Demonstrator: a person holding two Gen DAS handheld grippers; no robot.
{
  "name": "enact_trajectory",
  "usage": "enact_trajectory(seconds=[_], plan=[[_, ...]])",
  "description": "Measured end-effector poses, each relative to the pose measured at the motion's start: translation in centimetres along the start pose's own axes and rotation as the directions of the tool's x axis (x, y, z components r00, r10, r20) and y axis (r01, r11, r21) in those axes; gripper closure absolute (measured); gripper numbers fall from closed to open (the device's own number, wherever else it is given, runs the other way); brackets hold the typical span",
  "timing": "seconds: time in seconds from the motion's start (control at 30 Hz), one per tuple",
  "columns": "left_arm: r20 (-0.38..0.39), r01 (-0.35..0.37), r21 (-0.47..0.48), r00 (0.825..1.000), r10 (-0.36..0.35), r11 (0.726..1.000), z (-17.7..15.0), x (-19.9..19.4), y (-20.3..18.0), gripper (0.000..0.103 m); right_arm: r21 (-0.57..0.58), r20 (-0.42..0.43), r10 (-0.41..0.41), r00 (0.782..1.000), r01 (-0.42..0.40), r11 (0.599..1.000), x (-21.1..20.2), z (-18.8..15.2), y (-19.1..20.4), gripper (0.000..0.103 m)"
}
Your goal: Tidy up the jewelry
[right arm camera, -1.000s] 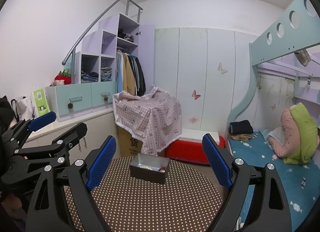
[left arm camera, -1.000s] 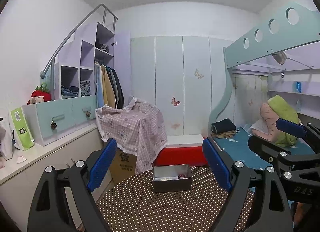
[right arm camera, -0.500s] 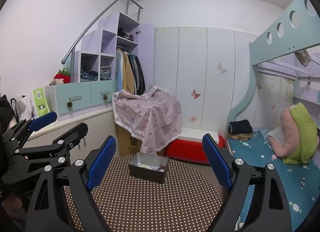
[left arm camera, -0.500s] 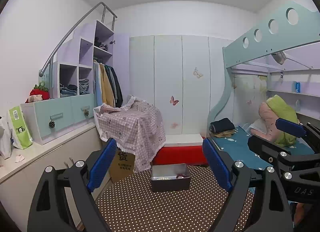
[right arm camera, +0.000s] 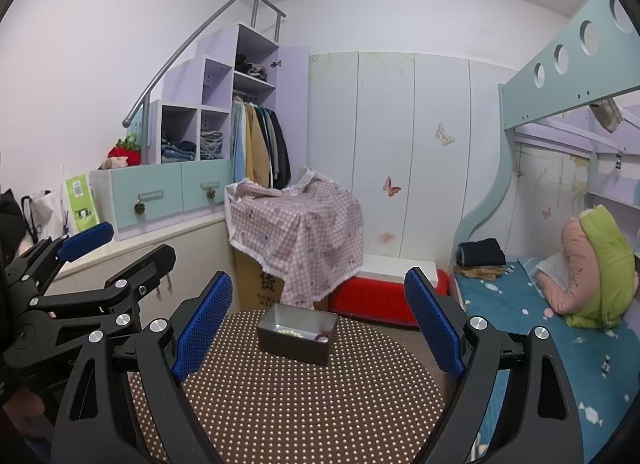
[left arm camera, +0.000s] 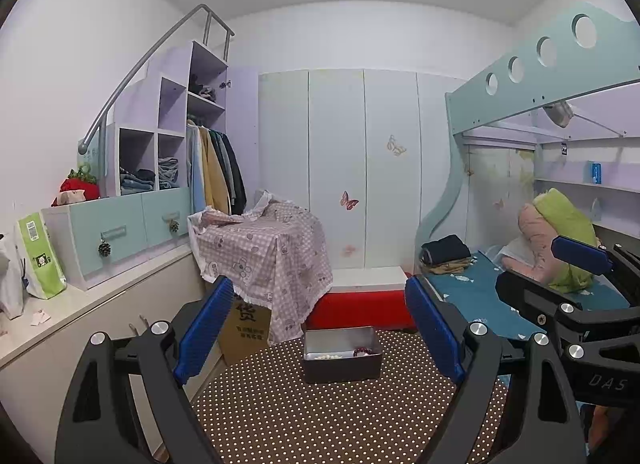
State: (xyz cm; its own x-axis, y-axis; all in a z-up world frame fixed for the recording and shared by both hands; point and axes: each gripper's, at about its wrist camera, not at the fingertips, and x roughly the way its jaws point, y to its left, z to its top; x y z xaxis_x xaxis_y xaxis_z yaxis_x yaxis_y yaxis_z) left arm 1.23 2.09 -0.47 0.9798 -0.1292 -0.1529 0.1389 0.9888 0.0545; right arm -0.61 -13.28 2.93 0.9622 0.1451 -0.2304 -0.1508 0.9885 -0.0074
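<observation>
The left gripper (left arm camera: pixel 320 328) has its two blue fingers spread wide with nothing between them, and the right gripper (right arm camera: pixel 320 324) is spread wide and holds nothing too. A small gray metal box (left arm camera: pixel 341 348) sits on the far part of a brown dotted table (left arm camera: pixel 320 424), at about 12 o'clock from both grippers and well apart from them. Inside the box lie white beads (left arm camera: pixel 326 356) and a dark red bead bracelet (left arm camera: pixel 362 352) side by side.
</observation>
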Motion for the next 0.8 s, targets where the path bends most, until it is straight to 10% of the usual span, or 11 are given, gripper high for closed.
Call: enact_trajectory(seconds=[0.8], plan=[[-0.006, -0.002, 0.006, 1.0, 0.002, 1.0, 0.12, 0.01, -0.06, 0.018, -0.001, -0.011, 0.001, 1.0, -0.001, 1.0, 0.1, -0.32, -0.38, 0.018]])
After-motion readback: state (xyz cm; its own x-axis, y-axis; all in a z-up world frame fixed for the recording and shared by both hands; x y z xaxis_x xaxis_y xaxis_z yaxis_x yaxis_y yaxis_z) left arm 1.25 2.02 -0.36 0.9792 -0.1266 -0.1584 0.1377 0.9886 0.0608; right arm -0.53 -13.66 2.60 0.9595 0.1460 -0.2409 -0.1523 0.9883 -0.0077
